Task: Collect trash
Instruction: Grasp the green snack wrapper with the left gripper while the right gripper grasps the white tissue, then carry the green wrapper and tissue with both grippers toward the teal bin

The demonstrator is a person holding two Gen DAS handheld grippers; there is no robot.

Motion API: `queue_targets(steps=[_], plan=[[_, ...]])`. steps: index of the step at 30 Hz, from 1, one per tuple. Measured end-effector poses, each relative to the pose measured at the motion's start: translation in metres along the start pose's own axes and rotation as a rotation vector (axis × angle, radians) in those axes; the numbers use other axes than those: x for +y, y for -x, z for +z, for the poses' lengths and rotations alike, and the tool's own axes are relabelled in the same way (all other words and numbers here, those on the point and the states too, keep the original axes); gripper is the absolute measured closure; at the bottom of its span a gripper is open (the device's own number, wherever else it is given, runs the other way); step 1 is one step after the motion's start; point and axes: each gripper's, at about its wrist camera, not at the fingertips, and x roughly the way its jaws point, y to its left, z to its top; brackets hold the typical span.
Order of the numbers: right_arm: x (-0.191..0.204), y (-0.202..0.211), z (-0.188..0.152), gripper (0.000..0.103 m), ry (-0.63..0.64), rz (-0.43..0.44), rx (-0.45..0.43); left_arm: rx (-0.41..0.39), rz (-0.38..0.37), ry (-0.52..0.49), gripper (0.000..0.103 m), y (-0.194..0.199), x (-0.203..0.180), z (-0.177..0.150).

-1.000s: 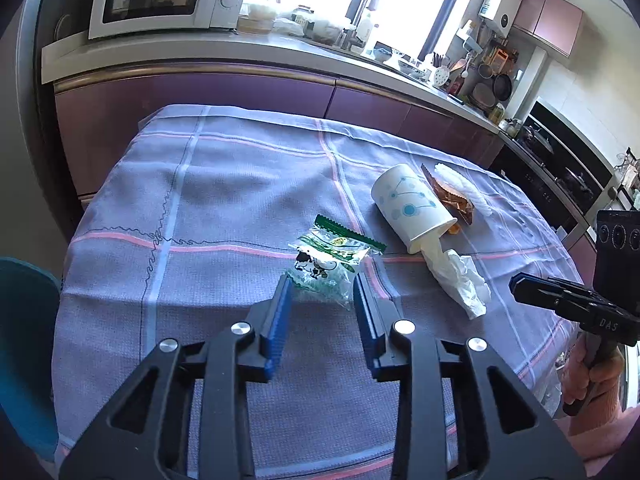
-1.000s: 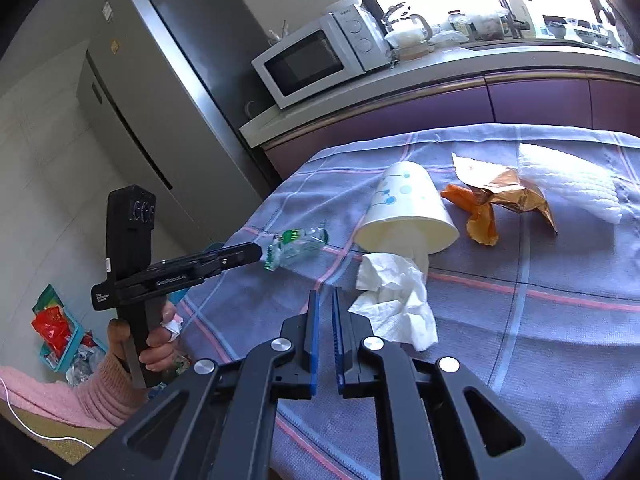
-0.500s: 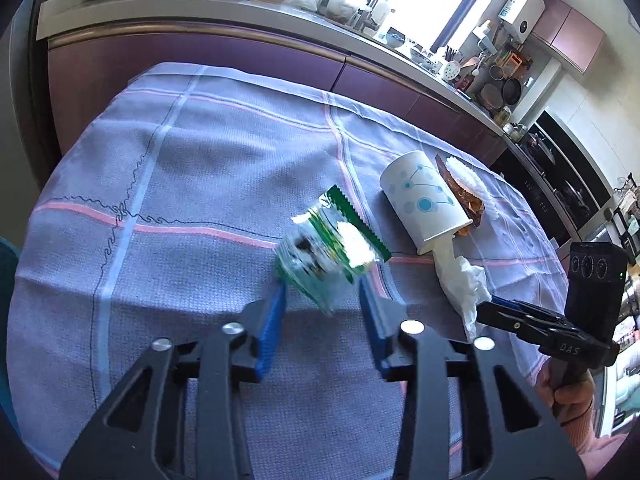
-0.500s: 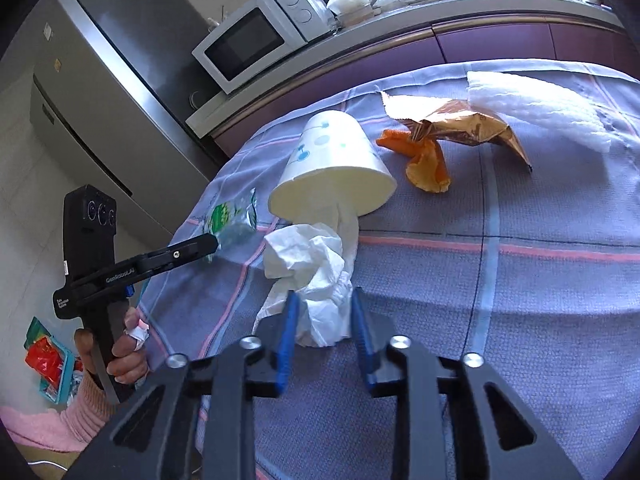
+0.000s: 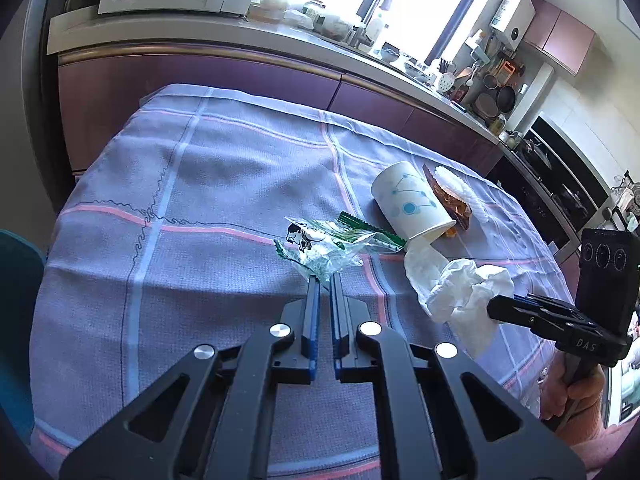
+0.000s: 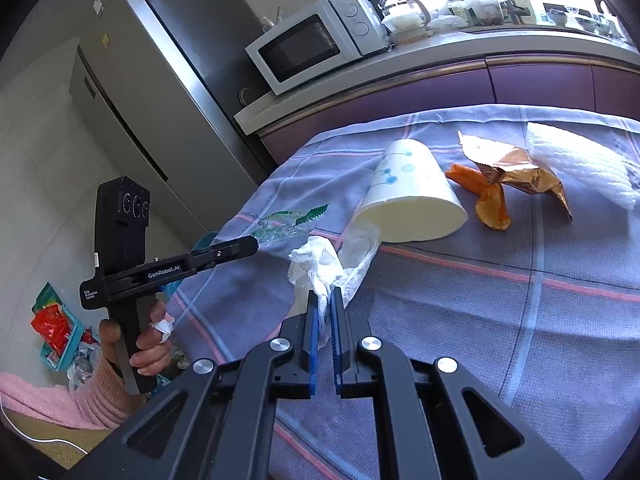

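Two grabs are made. On the purple tablecloth (image 5: 224,184), mid-frame, the right gripper (image 6: 325,296) pinches the white tissue (image 6: 316,260); the left gripper (image 5: 325,282) clamps the green wrapper (image 5: 320,246). Next likely: lift both toward a bin.

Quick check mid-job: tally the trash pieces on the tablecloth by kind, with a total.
Paper cup: 1
Crumpled tissue: 1
Clear green wrapper: 1
Gold foil wrapper: 1
Orange peel-like scrap: 1
White foam netting: 1
Total: 6
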Motion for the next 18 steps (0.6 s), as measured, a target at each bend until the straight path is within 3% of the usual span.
queue_targets(steps=[18], plan=[[0.055, -0.019, 0.023, 0.098, 0.091, 0.167, -0.01, -0.124, 0.091, 0.08, 0.097, 0.083, 0.045, -0.023]])
